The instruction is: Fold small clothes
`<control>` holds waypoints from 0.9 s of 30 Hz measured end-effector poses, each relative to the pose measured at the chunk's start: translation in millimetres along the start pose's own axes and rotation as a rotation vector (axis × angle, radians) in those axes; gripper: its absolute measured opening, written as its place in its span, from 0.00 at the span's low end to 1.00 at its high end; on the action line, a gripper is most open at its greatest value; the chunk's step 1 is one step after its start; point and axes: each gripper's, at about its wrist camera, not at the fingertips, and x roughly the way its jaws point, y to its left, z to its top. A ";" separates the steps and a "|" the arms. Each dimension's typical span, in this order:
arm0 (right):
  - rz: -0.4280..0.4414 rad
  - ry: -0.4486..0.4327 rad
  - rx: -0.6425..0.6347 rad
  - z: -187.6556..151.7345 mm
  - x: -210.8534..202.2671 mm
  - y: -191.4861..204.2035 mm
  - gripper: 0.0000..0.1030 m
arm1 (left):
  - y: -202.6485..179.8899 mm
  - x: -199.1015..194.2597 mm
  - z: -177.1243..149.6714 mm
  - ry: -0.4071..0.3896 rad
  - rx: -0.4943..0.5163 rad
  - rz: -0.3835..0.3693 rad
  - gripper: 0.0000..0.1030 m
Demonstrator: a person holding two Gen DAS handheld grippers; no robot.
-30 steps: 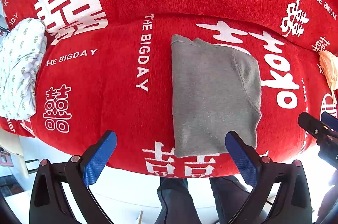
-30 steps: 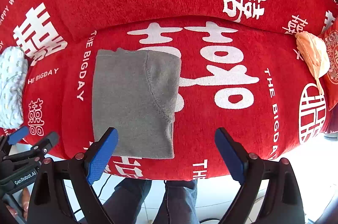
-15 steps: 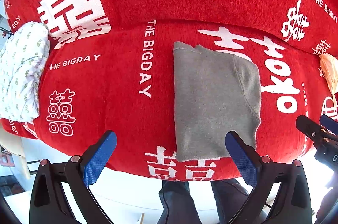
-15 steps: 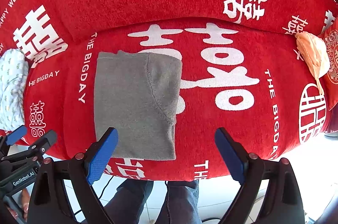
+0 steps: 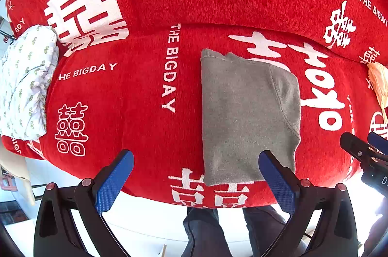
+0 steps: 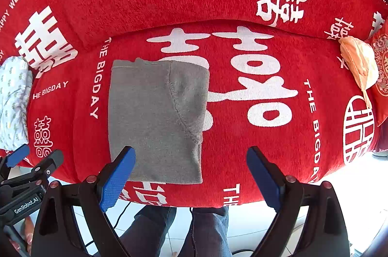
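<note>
A grey garment [image 5: 245,116] lies folded into a tall rectangle on the red sofa seat; it also shows in the right wrist view [image 6: 157,119]. My left gripper [image 5: 196,174] is open and empty, held above the seat's front edge, its right finger over the garment's near edge. My right gripper [image 6: 191,172] is open and empty, its left finger over the garment's near left corner. Each gripper shows at the edge of the other's view: the right one [image 5: 363,152], the left one [image 6: 31,162].
The red sofa cover [image 5: 121,99] has white lettering. A white patterned cloth [image 5: 24,82] lies at the seat's left end. A peach cloth [image 6: 359,63] lies at the right end. The person's legs [image 6: 174,230] stand in front of the sofa.
Both grippers have drawn back slightly toward the sofa's front edge, so the garment sits a little lower in both views. The garment has not moved. Both stay open.
</note>
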 end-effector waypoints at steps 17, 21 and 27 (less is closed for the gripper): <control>0.000 -0.001 0.000 -0.1 -0.8 1.1 0.91 | 0.7 -3.5 1.2 -0.002 0.000 0.000 1.00; 0.000 -0.002 0.002 0.0 -1.1 1.1 0.91 | 0.1 -4.3 1.4 -0.004 0.004 0.001 1.00; 0.001 0.000 0.002 0.3 -0.6 0.5 0.91 | -1.1 -4.7 1.5 -0.005 0.003 0.003 1.00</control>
